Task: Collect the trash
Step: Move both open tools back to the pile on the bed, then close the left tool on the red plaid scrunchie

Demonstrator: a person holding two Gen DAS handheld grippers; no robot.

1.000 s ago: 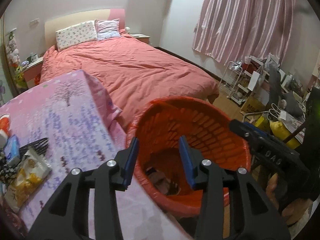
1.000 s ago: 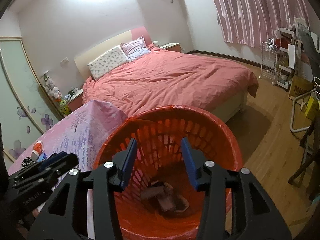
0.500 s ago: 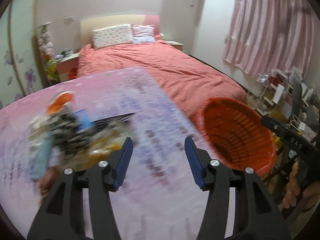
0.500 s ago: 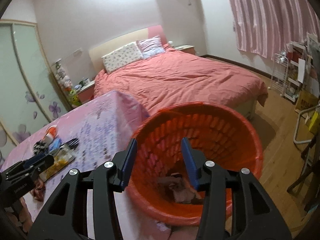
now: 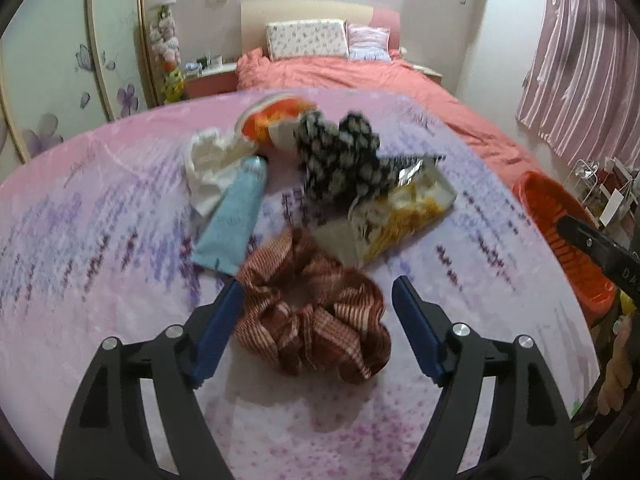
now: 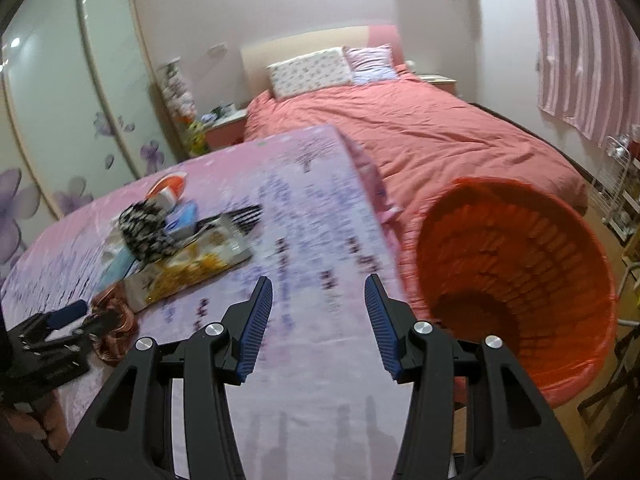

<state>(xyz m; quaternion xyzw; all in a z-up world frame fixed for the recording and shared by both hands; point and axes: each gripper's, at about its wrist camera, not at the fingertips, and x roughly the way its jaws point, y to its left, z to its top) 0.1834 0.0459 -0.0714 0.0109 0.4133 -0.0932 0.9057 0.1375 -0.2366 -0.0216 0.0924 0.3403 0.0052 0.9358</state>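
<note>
The left gripper (image 5: 316, 308) hangs wide open over the pink tablecloth (image 5: 100, 220), its blue fingers (image 5: 218, 326) straddling the red striped scrunchie (image 5: 316, 316) — nothing is clasped yet. Just ahead of it lies the litter: a yellow snack wrapper (image 5: 400, 220), a pale blue tube (image 5: 236, 216), crumpled white paper (image 5: 208, 164) and a black dotted scrunchie (image 5: 340, 156). The right gripper (image 6: 316, 312) is likewise spread and empty, with the orange basket (image 6: 560, 248) close on its right side. To do this well, reach past the hair tie — probably not trash — settle both fingers flat around the wrapper, then close firmly.
</note>
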